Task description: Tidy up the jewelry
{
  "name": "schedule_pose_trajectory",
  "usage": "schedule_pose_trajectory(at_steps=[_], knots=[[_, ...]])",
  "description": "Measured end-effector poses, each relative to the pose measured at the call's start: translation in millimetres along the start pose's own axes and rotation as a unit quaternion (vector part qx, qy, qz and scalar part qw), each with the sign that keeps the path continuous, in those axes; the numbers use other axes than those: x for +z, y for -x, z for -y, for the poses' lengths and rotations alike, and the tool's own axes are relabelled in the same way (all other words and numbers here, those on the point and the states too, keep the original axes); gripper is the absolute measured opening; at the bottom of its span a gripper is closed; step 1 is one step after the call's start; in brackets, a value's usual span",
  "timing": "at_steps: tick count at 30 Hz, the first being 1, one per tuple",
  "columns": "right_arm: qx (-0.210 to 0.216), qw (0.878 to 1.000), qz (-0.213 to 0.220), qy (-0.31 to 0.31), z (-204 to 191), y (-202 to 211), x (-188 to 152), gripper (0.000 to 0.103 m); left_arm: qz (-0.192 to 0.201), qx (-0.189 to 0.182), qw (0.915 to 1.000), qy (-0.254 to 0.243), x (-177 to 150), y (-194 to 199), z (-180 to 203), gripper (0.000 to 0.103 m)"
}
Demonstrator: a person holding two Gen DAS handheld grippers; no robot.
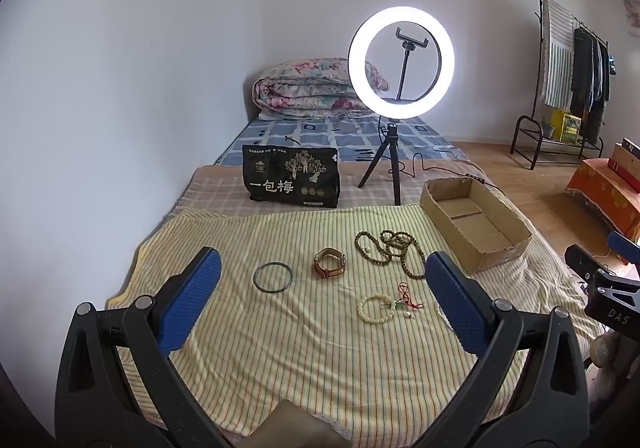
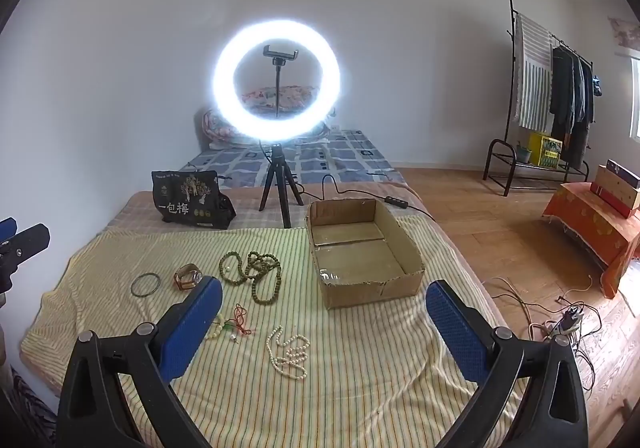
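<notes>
Nearest my left camera, my left claw (image 1: pixel 322 288) hangs spread wide above the yellow striped cloth (image 1: pixel 280 360) on the bed, with nothing between its blue pads. Past it the jewelry lies loose on the cloth: a dark bangle (image 1: pixel 273 277) to the left, a brown watch (image 1: pixel 329 263) beside it, a tangle of green beads (image 1: pixel 387 248) further right, and nearer me a cream bead bracelet (image 1: pixel 377 309) touching a red cord charm (image 1: pixel 407 298). My right blue pad hides part of the green strand. The open cardboard box (image 1: pixel 504 248) sits at the cloth's right edge, well apart from the bangle. Behind stand a black snack bag (image 1: pixel 292 176), a lit ring light (image 1: pixel 401 55) on its tripod, and a folded floral quilt (image 1: pixel 304 88). From my right camera, my right claw (image 2: pixel 323 314) is likewise spread wide and holds nothing. A white bead necklace (image 2: pixel 289 352) lies loose between its pads, the cardboard box (image 2: pixel 372 292) just beyond, the green beads (image 2: pixel 256 272) to its left. My left pad covers part of the bracelet and watch (image 2: pixel 187 276). A clothes rack (image 2: pixel 560 88) stands by the far wall.
</notes>
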State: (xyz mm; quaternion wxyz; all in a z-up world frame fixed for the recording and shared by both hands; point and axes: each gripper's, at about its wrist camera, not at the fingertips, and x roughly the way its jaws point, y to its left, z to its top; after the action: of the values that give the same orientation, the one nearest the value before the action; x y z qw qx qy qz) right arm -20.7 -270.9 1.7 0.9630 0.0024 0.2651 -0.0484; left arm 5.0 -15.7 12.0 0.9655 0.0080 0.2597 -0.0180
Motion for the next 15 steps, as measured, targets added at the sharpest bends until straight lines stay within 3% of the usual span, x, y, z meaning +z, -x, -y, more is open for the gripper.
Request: schedule_pose_trajectory(at_steps=[15], knots=[[-0.002,1.0,-0.006,0.006,-1,-4,-1,0.103,-0.002,-0.003,1.0,0.0,0,0,2,0.103]])
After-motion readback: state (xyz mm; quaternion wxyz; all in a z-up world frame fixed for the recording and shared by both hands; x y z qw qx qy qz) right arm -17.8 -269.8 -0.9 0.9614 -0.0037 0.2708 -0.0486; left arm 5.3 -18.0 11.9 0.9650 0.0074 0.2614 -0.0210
